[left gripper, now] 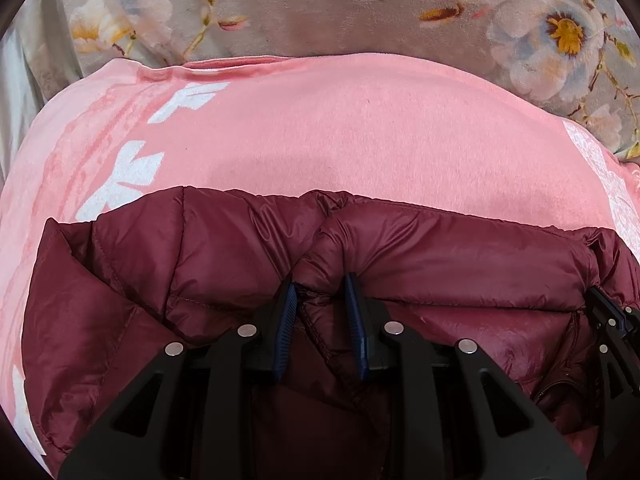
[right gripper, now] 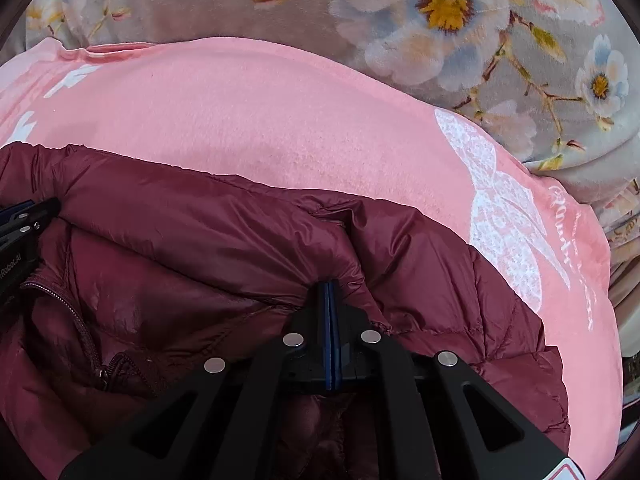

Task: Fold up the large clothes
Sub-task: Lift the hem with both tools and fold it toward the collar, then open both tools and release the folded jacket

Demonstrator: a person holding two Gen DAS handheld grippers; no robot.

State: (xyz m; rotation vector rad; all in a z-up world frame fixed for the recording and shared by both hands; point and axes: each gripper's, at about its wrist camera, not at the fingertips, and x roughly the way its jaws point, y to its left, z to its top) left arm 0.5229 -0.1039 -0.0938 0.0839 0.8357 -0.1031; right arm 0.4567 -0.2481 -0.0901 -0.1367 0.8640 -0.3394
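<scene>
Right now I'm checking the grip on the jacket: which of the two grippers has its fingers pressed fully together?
The right gripper: its blue pads meet, pinching the maroon jacket. The left gripper shows a gap between its fingers, with a jacket fold bulging into it.

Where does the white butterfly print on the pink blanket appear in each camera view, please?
Left wrist view: the white butterfly print sits at the far right edge, partly cut off, just above the maroon jacket.
Right wrist view: the white butterfly print lies right of centre, whole, beside the jacket's right end.
Shared landmark: the jacket's puffy top edge across the pink blanket.
</scene>
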